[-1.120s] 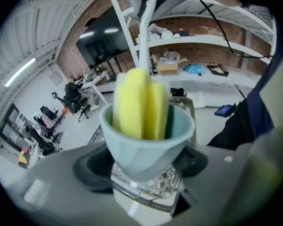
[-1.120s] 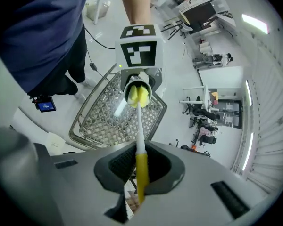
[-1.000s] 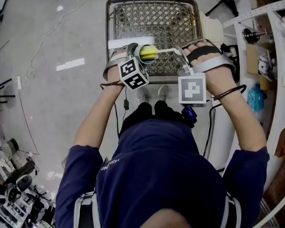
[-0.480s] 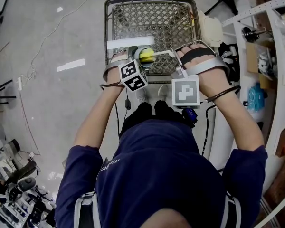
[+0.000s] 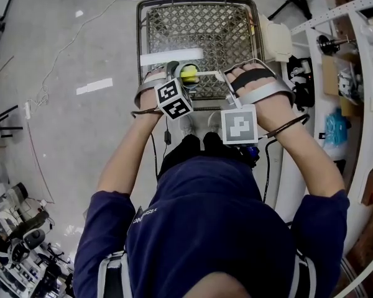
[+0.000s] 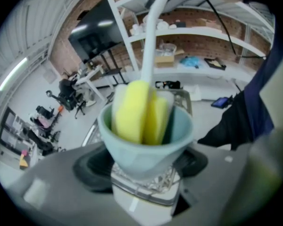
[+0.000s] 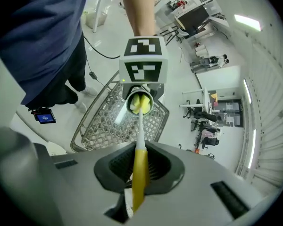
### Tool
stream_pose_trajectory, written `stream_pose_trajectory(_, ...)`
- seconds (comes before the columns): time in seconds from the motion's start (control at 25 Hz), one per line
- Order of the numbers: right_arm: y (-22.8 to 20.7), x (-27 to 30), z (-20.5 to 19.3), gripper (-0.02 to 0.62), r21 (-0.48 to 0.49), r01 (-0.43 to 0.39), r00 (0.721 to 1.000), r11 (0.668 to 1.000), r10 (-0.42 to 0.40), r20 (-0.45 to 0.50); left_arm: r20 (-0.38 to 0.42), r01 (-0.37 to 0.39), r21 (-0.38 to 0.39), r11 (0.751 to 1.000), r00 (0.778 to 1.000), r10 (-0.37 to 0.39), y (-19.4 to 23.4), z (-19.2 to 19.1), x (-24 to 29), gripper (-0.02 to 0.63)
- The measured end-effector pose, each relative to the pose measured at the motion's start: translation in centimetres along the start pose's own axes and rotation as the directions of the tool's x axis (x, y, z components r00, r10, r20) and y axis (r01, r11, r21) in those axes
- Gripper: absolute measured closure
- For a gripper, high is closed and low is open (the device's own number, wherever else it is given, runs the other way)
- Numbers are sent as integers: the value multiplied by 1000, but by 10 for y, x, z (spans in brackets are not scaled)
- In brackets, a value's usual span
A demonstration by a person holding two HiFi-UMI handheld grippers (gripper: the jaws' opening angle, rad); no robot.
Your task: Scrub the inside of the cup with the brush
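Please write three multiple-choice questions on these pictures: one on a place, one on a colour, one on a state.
1. Where is the sponge of the brush? A in the cup; B beside it; C under it.
2. What colour is the sponge? A red; B yellow; C black.
3. The right gripper is: A open; B shut on the cup; C shut on the brush.
Answers: 1A, the cup's rim surrounds it; 2B, plainly yellow; 3C, its jaws clamp the brush.

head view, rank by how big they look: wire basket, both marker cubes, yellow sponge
1. wire basket
2. right cube and left cube, near alike; right may only look bigger from nearness
3. sponge, partly hidden
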State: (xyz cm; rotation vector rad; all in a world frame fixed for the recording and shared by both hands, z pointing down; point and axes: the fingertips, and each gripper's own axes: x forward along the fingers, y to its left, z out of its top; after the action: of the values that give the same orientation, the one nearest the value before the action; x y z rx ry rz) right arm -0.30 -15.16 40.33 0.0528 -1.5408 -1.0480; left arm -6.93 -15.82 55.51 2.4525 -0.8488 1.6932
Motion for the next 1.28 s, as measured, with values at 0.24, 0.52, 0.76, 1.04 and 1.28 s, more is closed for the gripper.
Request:
stream_pose_trajectory(0.24,13,3,-11,566,-48,-59,997,997,57,-50,-5,-26,14,1000,1000,26,13,-3,-4,247)
stream_pose_trajectory(0.52,4,1,7,566,-54,-40,999,998,40,4,-9,6,32,999,1000,-6,-1,-4,1,247)
stream_pose_trajectory(0.76,11,8,-12,566,-75,-102,994,992,98,-57,3,-3,20,1000,1000,3,7,-5,-3,247)
stream_pose_trajectory(1.04,8,-1,25,566,-55,-66,997,996,68,45,-10,12,27,1000,1000,-12,2,-16,3,247)
stream_pose_trajectory(1.28,15,3,1,566,-35,-133,991,991,133,6,23,17,18,1000,1000,-18,6,-10,-3,247)
